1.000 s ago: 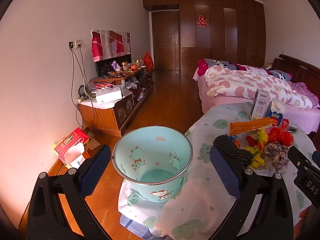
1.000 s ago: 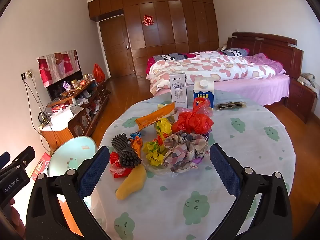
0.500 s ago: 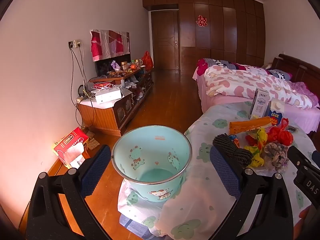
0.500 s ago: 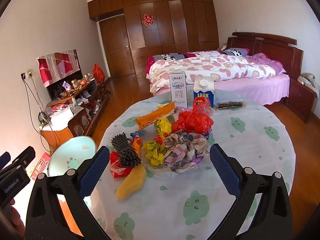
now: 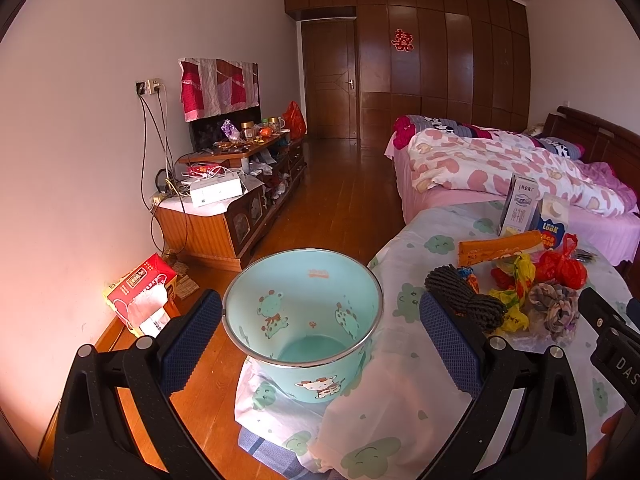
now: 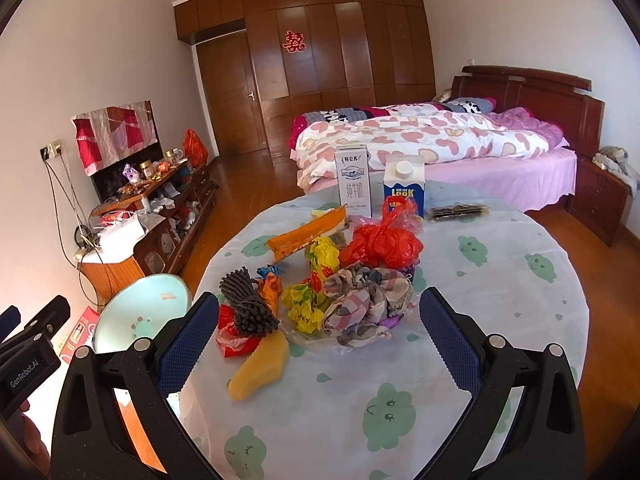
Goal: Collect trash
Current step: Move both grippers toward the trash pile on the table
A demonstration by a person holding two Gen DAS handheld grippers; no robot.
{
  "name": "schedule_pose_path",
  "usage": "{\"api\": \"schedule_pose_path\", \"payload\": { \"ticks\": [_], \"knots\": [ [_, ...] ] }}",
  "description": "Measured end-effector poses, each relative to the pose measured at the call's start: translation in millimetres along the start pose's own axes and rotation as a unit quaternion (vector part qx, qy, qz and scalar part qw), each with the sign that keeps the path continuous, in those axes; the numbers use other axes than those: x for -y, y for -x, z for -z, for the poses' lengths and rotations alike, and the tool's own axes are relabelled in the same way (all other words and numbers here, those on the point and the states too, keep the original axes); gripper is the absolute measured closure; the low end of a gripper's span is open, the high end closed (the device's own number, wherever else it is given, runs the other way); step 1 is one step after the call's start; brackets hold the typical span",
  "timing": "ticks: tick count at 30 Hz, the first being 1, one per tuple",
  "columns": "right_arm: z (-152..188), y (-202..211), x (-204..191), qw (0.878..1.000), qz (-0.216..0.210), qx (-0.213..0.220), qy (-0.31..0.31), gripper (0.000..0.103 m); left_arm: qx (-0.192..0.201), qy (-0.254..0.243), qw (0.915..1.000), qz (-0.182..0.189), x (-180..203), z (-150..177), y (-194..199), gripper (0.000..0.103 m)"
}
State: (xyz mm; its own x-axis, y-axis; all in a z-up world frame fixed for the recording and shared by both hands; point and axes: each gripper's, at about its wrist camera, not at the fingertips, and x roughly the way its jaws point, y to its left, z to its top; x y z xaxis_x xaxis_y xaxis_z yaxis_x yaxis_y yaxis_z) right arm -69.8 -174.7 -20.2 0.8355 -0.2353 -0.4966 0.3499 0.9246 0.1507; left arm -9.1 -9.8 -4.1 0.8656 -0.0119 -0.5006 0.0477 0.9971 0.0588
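Note:
A heap of trash lies on the round table [image 6: 500,304]: a plaid cloth wad [image 6: 366,304], a red plastic bag [image 6: 382,244], yellow wrappers [image 6: 310,304], a dark rope bundle [image 6: 246,304], an orange packet [image 6: 306,234] and a yellow sponge-like wedge [image 6: 260,368]. My right gripper [image 6: 318,340] stands open just short of the heap, nothing between its fingers. A mint green bin [image 5: 302,316] with cartoon animals stands beside the table's left edge. My left gripper [image 5: 320,340] is open above it, its pads either side of the rim.
Two cartons [image 6: 354,182] [image 6: 404,186] and a dark flat packet [image 6: 456,211] stand at the table's far side. A bed [image 6: 440,148] lies beyond. A cluttered low cabinet [image 5: 228,204] lines the left wall, with a red box [image 5: 142,296] on the wood floor.
The left wrist view has drifted very slightly, so the bin sits a touch lower left. The right gripper and the heap are unchanged.

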Motion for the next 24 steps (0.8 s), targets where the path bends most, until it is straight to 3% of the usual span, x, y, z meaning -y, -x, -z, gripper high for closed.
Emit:
{"api": "schedule_pose_path", "payload": {
  "ticks": [7,16,24],
  "knots": [
    [0.9,-3.3,11.0,1.0,0.015,0.005,0.003,0.005,-0.021,-0.003,0.9997,0.014,7.8,11.5,-11.2,0.006],
    [13.3,-32.9,61.8,0.997,0.065,-0.031,-0.021,0.005,-0.064,-0.027,0.996,0.056,23.8,33.7,-44.0,0.006],
    [13.3,-50.6,93.5,0.996,0.071,-0.038,-0.032,0.005,-0.092,-0.03,0.9923,0.077,35.0,39.0,-71.4,0.007]
  ]
}}
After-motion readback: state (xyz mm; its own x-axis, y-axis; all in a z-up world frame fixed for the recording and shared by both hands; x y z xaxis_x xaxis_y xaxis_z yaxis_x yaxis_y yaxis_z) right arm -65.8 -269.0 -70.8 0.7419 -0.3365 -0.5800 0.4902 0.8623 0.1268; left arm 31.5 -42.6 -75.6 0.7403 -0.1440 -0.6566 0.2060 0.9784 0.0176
